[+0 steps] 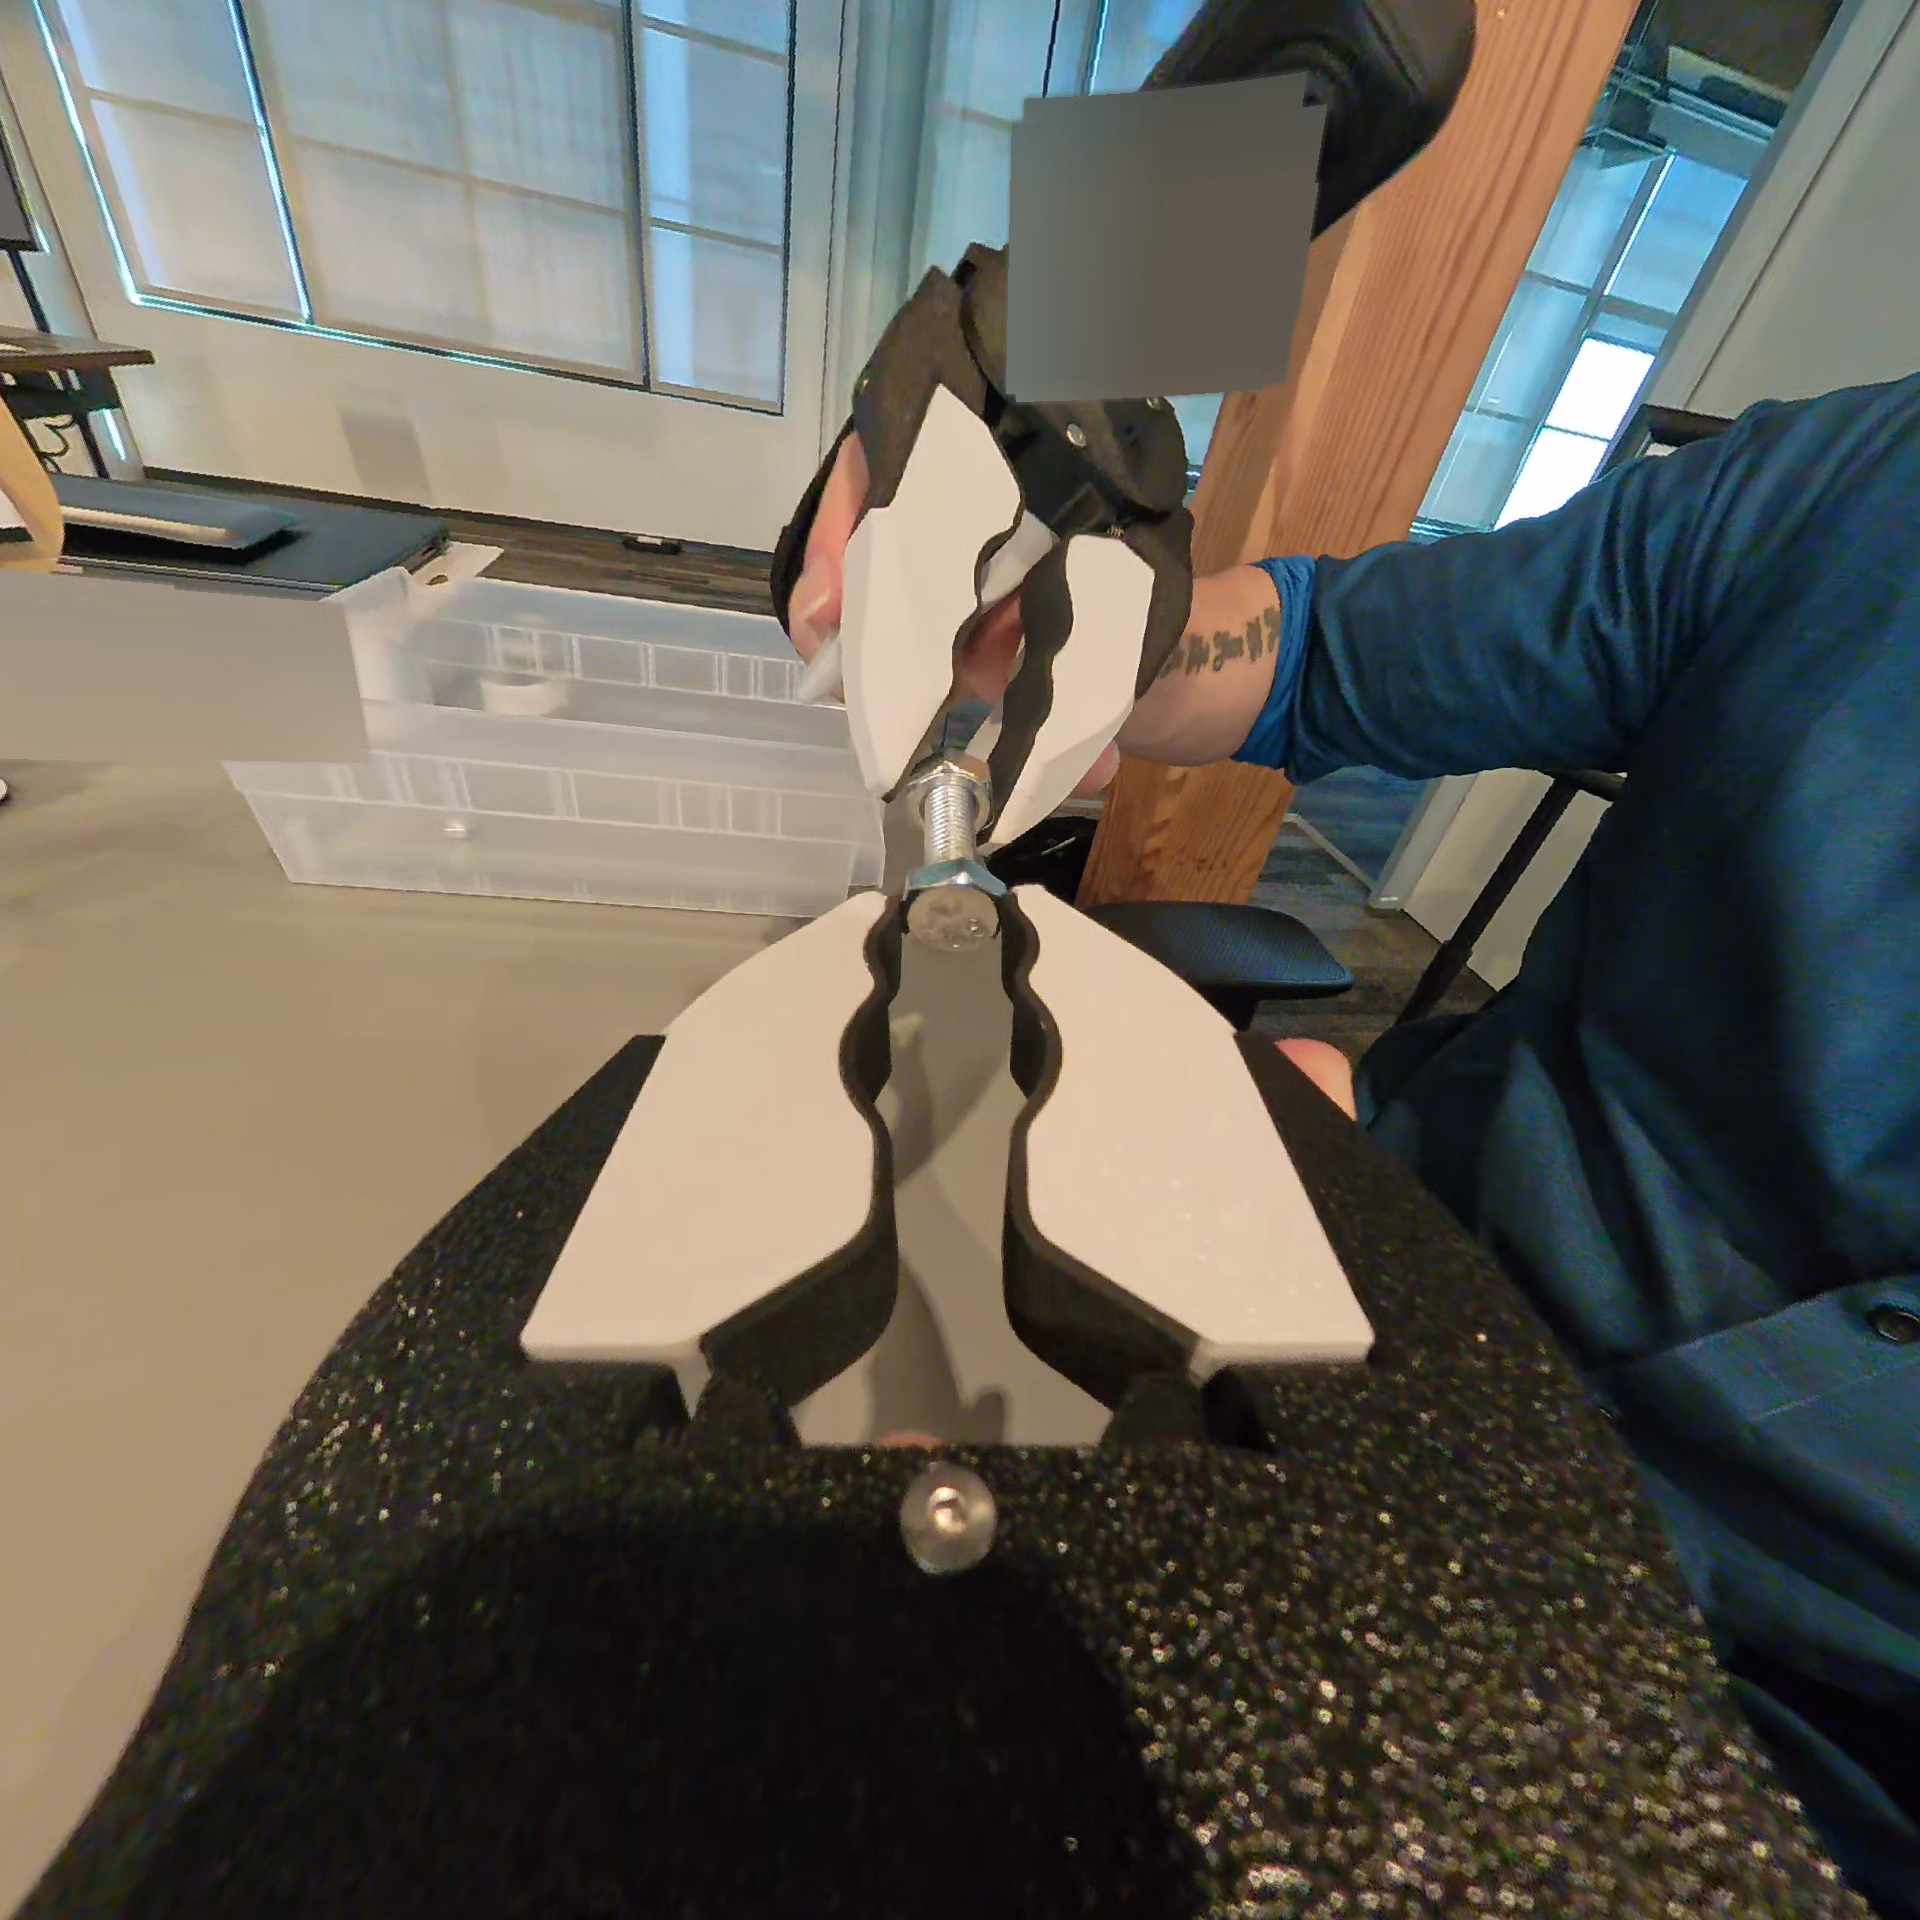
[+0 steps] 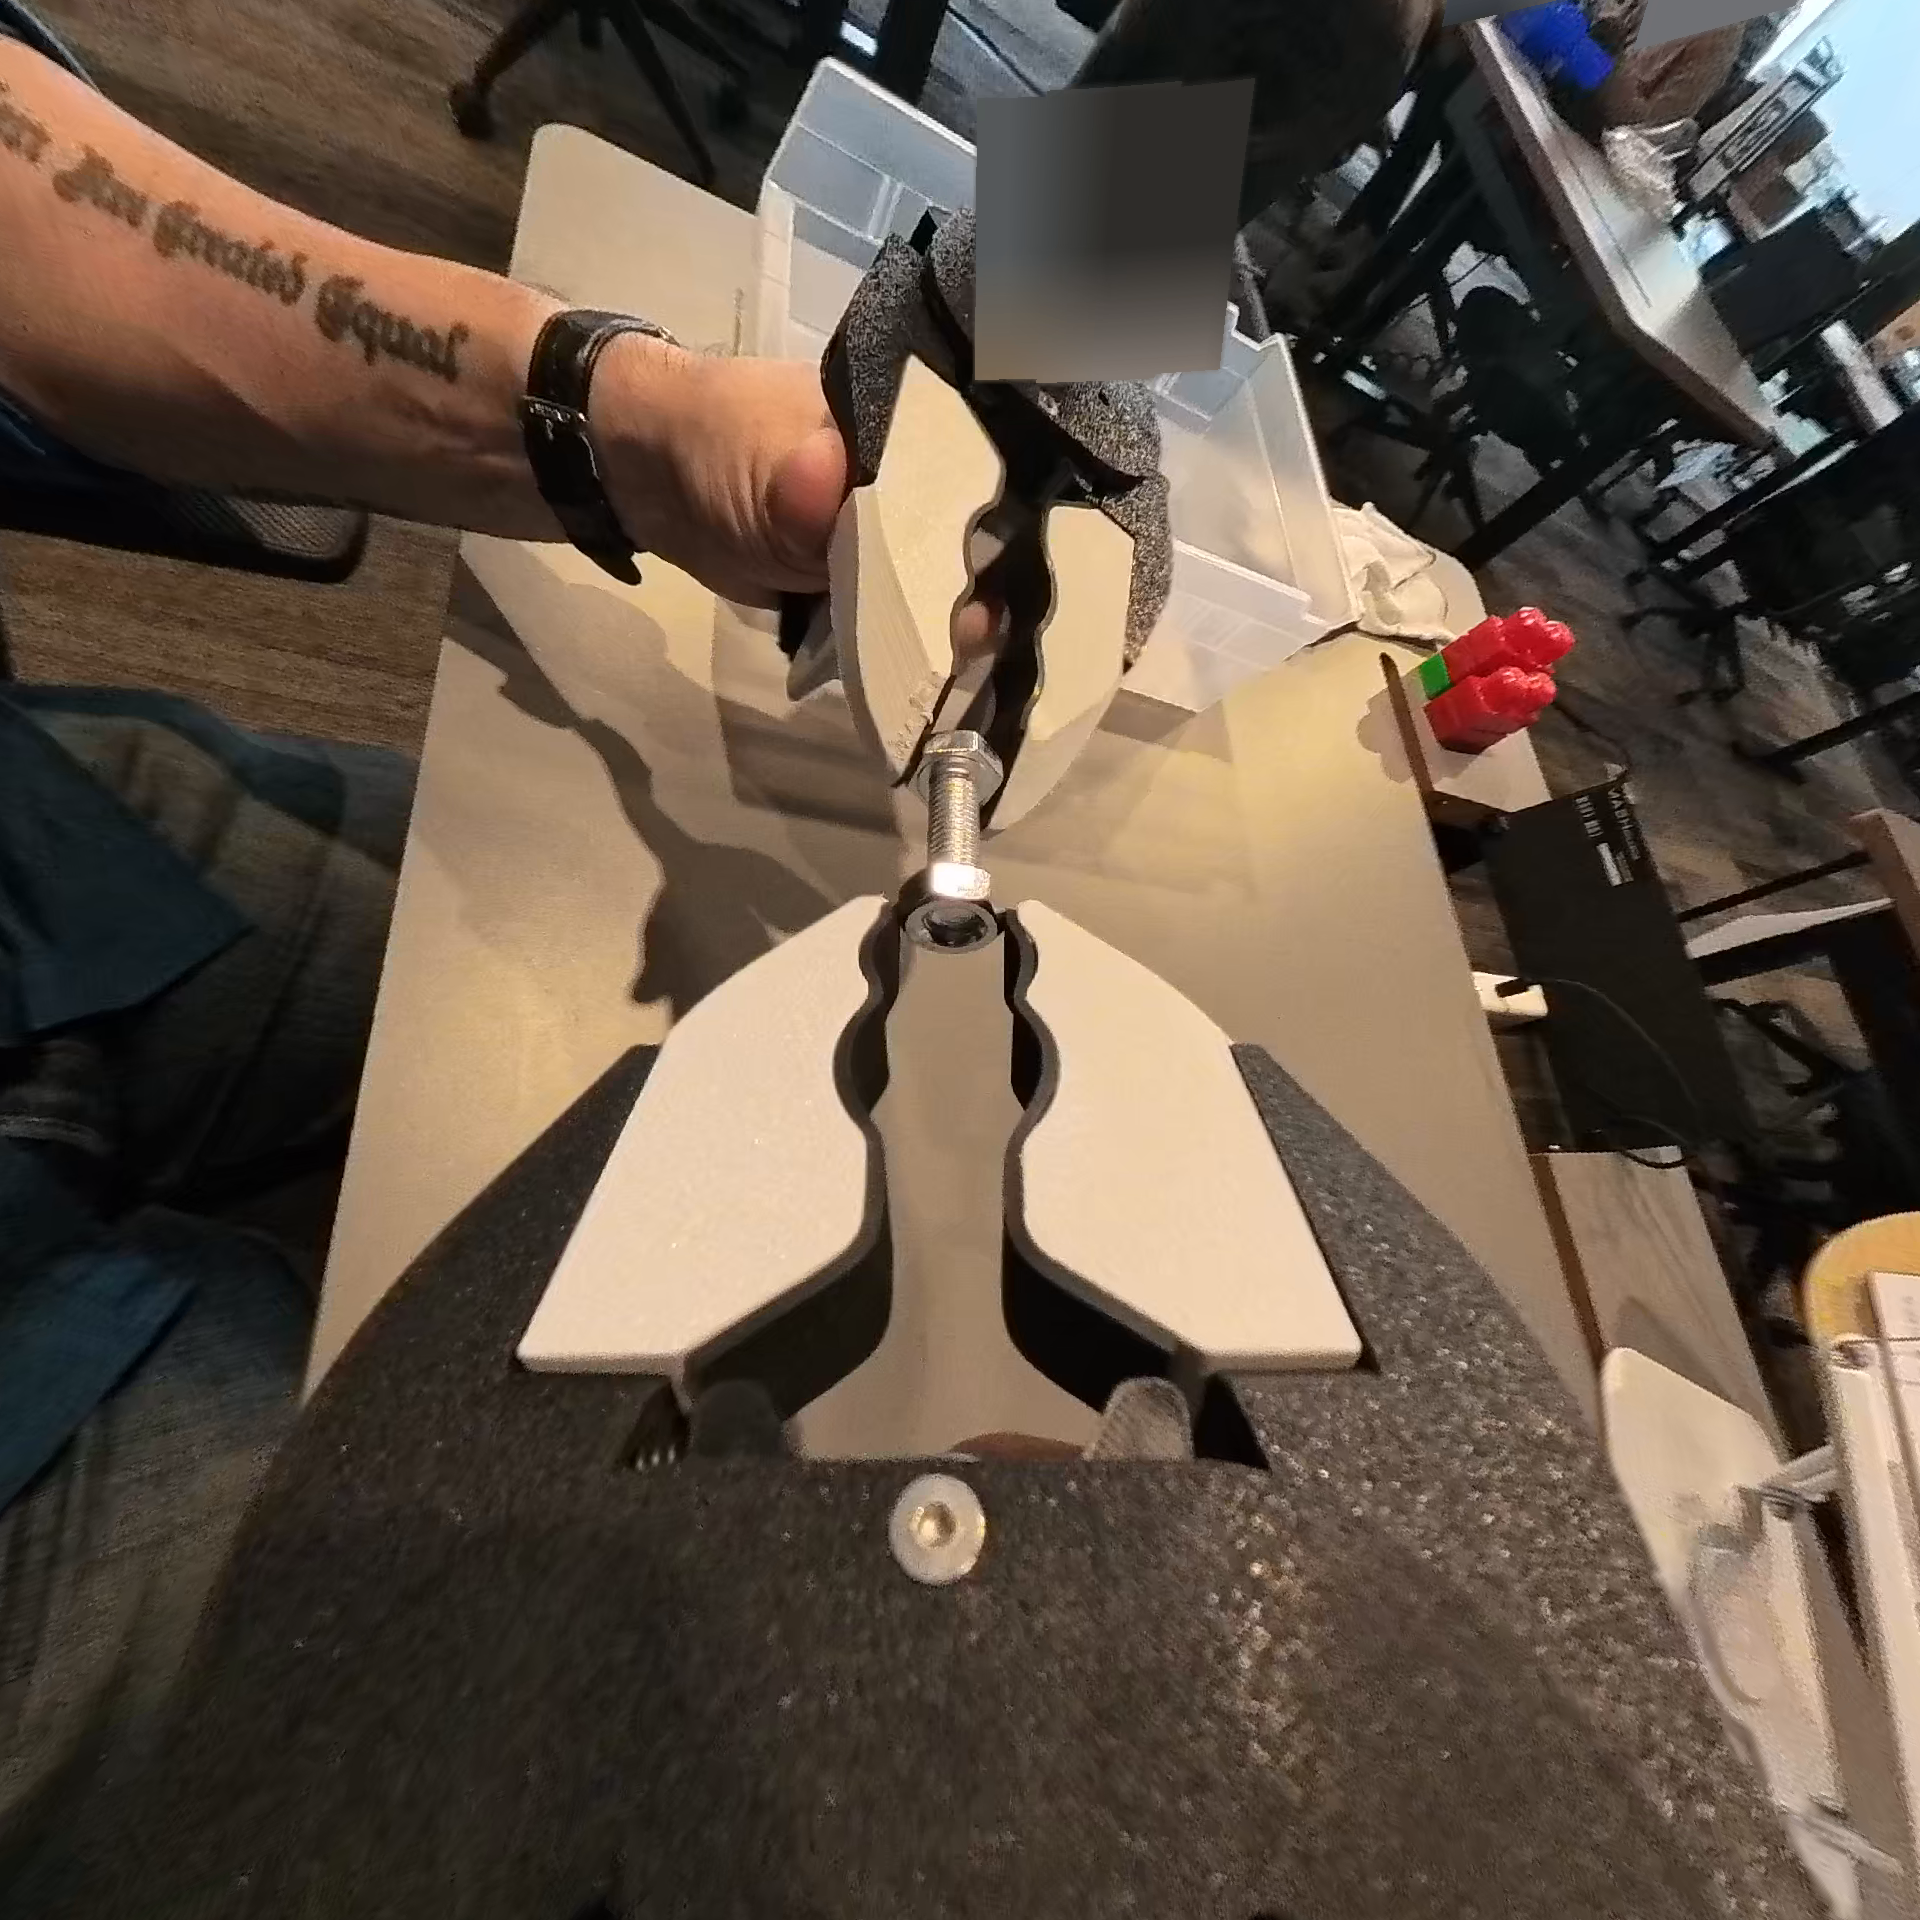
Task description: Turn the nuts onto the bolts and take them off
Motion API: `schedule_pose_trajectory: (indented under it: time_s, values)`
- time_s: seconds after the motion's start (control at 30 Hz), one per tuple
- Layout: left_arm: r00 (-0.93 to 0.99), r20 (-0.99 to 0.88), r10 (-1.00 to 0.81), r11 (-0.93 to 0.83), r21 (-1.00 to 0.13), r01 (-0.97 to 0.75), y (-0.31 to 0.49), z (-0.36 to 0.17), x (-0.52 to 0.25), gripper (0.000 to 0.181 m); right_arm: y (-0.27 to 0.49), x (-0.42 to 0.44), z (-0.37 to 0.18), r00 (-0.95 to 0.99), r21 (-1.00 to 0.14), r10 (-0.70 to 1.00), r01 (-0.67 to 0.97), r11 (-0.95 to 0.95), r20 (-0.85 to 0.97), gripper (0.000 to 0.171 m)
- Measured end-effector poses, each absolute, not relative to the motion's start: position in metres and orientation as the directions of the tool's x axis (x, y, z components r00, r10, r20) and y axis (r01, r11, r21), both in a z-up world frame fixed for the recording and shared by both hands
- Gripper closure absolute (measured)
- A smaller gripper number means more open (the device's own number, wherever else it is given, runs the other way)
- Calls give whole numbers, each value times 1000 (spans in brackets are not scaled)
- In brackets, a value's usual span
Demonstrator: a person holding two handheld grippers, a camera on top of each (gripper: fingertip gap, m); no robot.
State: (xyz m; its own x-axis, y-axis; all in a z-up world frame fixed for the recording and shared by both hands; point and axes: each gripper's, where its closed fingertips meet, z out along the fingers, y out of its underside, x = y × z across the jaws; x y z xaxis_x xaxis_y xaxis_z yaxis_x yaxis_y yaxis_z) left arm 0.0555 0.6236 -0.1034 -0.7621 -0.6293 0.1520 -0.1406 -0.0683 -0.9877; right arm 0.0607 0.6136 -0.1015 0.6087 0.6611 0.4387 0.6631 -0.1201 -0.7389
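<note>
Above the beige table [image 2: 582, 935], your two grippers meet tip to tip. Your left gripper [image 1: 951, 920] clamps the bolt [image 1: 948, 821] by its hex head, threads pointing away. Your right gripper [image 2: 948, 920] pinches the nut [image 2: 948, 914] at the threaded end of the shank.

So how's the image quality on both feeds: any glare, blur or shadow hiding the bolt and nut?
Left wrist view: bolt sharp, its head lit evenly; bright windows behind, no glare on the metal; wide-angle bending at the edges. Right wrist view: nut sharp in the right tongs; hard shadows on the table; the lower right corner is smeared.
</note>
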Motion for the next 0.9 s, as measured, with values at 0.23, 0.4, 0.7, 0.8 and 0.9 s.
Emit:
schedule_pose_trajectory:
  time_s: [0.23,0.4,0.7,0.8,0.9]
  values:
    - [-746,72,-662,25,-993,-118,620,-106,56,164,605,60,-95,695,-851,719,372,-370,-8,153]
    - [-714,-8,-700,138,-983,-124,617,-113,60,164,604,65,-98,644,-762,612,68,-644,-459,153]
    - [-707,-61,-705,182,-978,-98,615,-112,58,164,598,61,-99,257,-471,413,-231,-852,-874,153]
    - [-712,-35,-702,151,-983,-101,616,-112,58,164,599,60,-100,310,-534,465,-195,-822,-829,150]
    - [-723,9,-691,94,-990,-103,617,-109,59,164,605,64,-98,461,-673,558,-126,-729,-690,140]
